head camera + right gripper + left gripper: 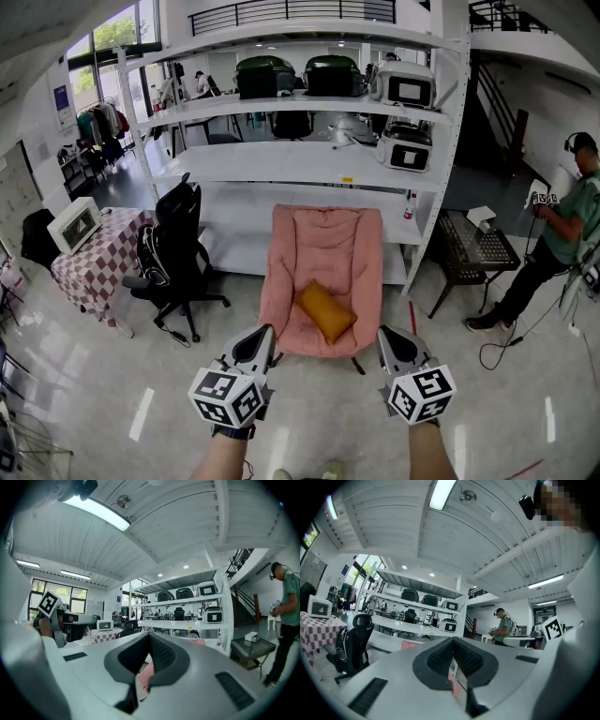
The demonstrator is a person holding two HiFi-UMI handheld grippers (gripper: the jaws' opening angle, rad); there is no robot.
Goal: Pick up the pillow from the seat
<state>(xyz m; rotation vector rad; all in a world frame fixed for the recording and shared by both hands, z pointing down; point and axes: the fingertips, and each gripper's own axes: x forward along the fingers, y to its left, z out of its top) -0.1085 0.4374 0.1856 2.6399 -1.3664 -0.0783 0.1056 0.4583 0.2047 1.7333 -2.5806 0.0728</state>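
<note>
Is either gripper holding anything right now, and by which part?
Nothing is held. The left gripper and right gripper both have their jaws together and empty, short of the pink chair; the yellow pillow lies on its seat.

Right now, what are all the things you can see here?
rack: one, white, middle back
armchair: one, pink, before the rack
pillow: one, orange-yellow, on the armchair's seat
ovens: two, white, rack's right end
office chair: one, black, left of the armchair
checked table: one, red-and-white, far left
microwave: one, white, on the checked table
side table: one, black, right of the rack
person: one, green top, far right
left gripper: one, grey, bottom, jaws shut, empty
right gripper: one, grey, bottom, jaws shut, empty
</note>
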